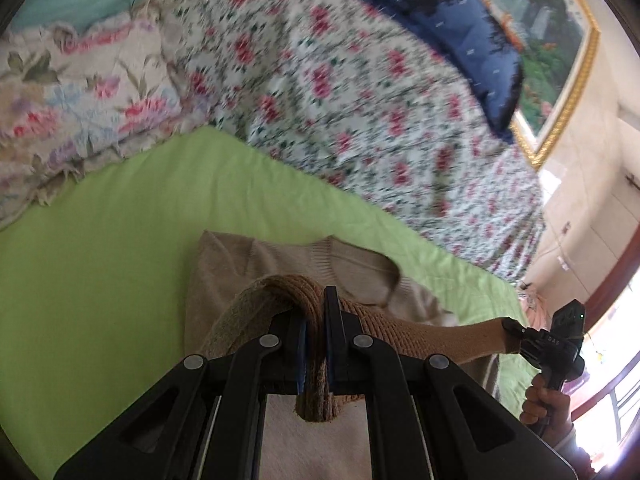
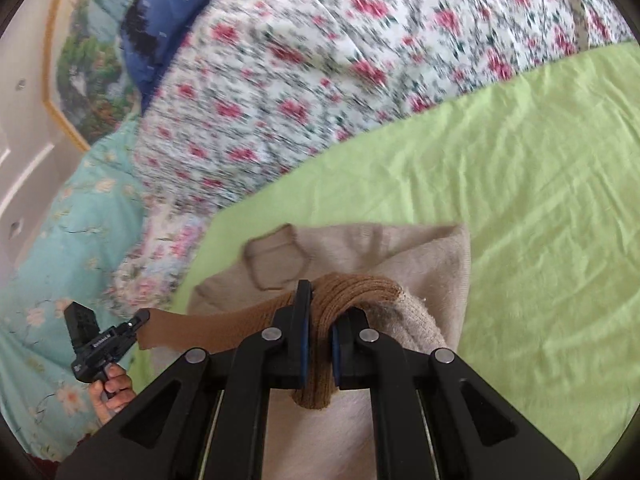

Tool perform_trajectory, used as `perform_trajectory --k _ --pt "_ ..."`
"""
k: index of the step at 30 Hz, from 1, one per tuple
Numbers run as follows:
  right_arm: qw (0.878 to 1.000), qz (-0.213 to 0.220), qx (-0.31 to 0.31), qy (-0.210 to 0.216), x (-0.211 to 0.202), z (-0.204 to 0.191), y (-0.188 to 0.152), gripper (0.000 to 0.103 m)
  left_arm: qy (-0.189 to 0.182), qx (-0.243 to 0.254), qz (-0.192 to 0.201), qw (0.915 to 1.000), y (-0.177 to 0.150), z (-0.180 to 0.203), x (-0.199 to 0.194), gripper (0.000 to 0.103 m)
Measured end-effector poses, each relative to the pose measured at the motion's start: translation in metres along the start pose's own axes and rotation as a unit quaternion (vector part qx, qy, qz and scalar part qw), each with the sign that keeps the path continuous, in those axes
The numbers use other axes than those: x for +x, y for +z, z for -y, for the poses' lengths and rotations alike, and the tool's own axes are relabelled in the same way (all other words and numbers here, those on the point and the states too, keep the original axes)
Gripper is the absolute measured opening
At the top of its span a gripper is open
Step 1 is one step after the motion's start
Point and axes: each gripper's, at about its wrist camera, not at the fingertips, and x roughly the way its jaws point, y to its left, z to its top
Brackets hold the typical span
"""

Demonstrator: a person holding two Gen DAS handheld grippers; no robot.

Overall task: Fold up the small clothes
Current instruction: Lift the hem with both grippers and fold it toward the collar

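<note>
1. Beige knit sweater lies on the green sheet, collar end away from both grippers.
2. Brown ribbed hem is lifted and stretched crosswise between the two grippers.
3. Left gripper is clamped on one hem end; right gripper on the other.
4. Judgement: both stand equally near; the fold runs forward toward the collar.
5. Floral quilt lies beyond.
</note>
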Motion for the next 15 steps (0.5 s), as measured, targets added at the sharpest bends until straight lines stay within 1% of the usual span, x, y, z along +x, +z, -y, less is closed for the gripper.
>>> perform_trajectory --k 5,7,9,10,12,13,14,15 --pt "0.999 -0.028 0.002 -0.044 0.036 0.017 -0.006 0.009 0.026 -0.014 -0.033 0.9990 -0.005 -0.023 0.051 0.006" --pt "0.998 -0.039 0.004 -0.052 0.043 0.020 -0.008 0.010 0.032 -0.018 -0.044 0.9983 -0.009 -0.030 0.064 0.006" --pt "0.997 -0.049 0.011 -0.054 0.043 0.022 -0.010 0.013 0.038 -0.022 -0.060 0.9972 -0.014 -0.035 0.075 0.007" --pt "0.997 -0.046 0.013 -0.057 0.039 0.022 -0.011 0.016 0.038 -0.023 -0.067 0.9968 -0.016 -0.037 0.077 0.008" --pt "0.998 -0.017 0.005 -0.066 0.017 0.015 -0.014 0.041 0.032 -0.024 -0.071 0.9967 -0.021 -0.035 0.071 0.009" --pt "0.998 0.001 -0.001 -0.068 0.006 0.009 -0.017 0.047 0.027 -0.020 -0.071 0.9969 -0.025 -0.031 0.064 0.013" --pt "0.997 0.023 -0.011 -0.069 -0.008 0.000 -0.021 0.053 0.021 -0.014 -0.081 0.9964 -0.028 -0.027 0.057 0.019" --pt "0.997 0.034 -0.020 -0.065 -0.017 -0.008 -0.025 0.054 0.011 -0.006 -0.079 0.9968 -0.034 -0.018 0.044 0.023"
